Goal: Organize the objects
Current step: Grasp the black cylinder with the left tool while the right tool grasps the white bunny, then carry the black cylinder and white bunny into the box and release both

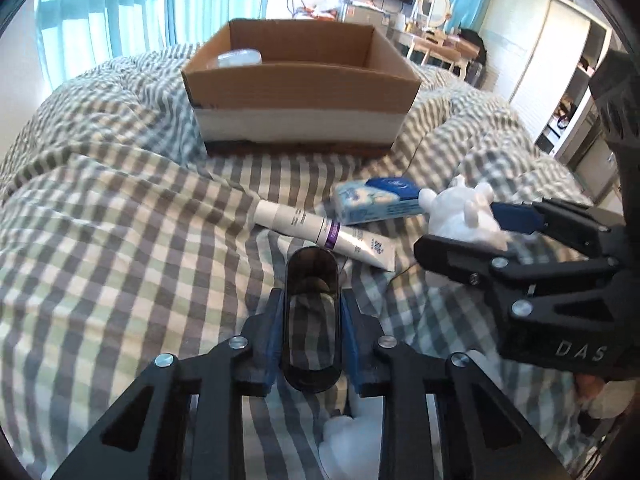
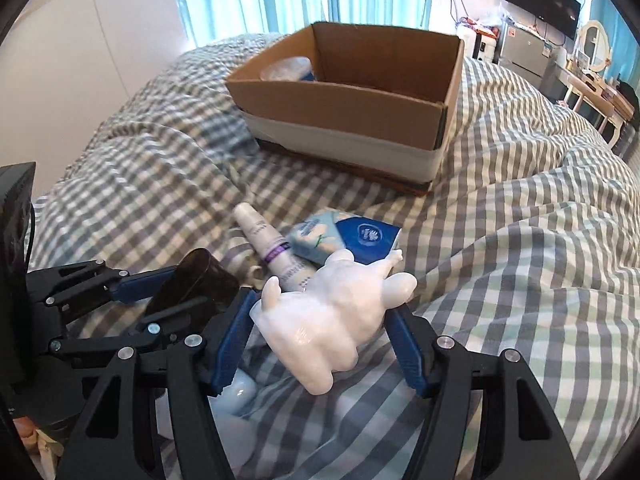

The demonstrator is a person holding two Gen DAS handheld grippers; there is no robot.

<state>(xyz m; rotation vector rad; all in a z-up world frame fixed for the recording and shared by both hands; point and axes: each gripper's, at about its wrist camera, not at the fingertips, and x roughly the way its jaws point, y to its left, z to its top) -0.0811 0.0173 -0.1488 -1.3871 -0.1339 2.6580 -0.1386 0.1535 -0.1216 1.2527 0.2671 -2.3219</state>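
My left gripper is shut on a dark translucent case, held just above the checked bedding; it also shows in the right wrist view. My right gripper is shut on a white glossy animal figurine, which also shows in the left wrist view. A white tube with a purple band and a blue tissue pack lie on the bed between the grippers and an open cardboard box. The box holds a pale clear item in its left corner.
A checked duvet covers the bed in soft folds. Another white object lies on the bed under the right gripper. Curtains, a wall television and a dressing table stand beyond the bed.
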